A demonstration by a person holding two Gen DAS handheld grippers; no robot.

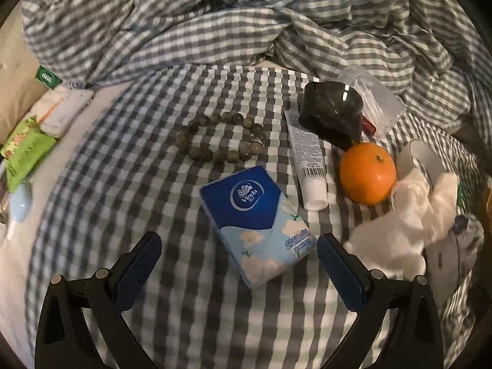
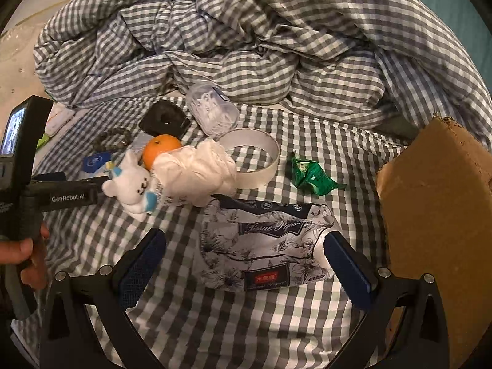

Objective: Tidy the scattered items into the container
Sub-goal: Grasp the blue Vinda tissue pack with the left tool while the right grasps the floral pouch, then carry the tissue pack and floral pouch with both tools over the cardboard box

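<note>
My left gripper (image 1: 239,253) stands open over a blue tissue packet (image 1: 256,224), whose near end lies between the fingers without touching the pads. Beyond it lie a bead bracelet (image 1: 220,138), a white tube (image 1: 307,160), an orange (image 1: 367,172), a dark case (image 1: 332,110) and crumpled white cloth (image 1: 409,215). My right gripper (image 2: 245,253) is open around a floral tissue pack (image 2: 264,246), its pads apart from it. A brown cardboard box (image 2: 436,215) stands at the right. A white plush toy (image 2: 132,184), a tape roll (image 2: 255,156) and a green wrapper (image 2: 310,173) lie farther off.
A rumpled checked duvet (image 2: 246,46) is heaped behind the items on the checked sheet (image 1: 153,184). A clear tub of cotton swabs (image 2: 212,112) lies near the dark case (image 2: 164,120). Green packets (image 1: 24,150) sit by the bed's left edge. A hand (image 2: 27,255) holds the left gripper's handle.
</note>
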